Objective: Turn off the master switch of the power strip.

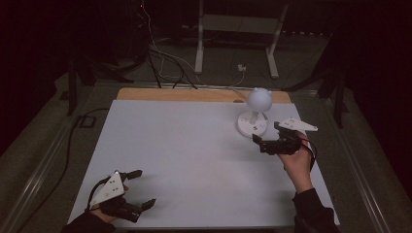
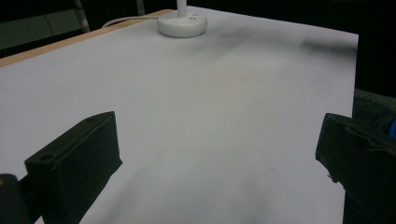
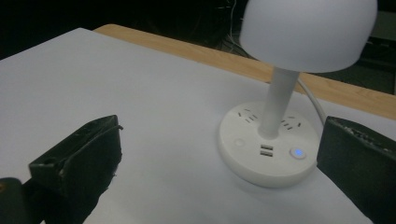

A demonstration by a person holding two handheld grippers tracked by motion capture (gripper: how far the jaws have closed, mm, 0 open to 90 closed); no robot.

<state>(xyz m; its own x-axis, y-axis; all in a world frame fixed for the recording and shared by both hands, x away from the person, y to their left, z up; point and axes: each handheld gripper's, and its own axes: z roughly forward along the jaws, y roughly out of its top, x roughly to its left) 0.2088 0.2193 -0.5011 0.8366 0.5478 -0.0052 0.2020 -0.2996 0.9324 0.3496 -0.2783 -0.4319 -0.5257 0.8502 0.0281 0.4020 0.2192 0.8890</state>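
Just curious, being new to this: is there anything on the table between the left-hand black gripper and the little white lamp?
Nothing: from the open left gripper to the white dome-shaded lamp with its round base, bare white tabletop, seen in the high view and the left gripper view.

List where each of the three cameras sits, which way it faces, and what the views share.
High view: above the person's side, facing forward and down on the table; both hands with left gripper and right gripper visible.
Left gripper view: rides the left gripper, facing across the table; own open jaws.
Right gripper view: rides the right gripper, facing the lamp; own open jaws.
All three share the lamp.
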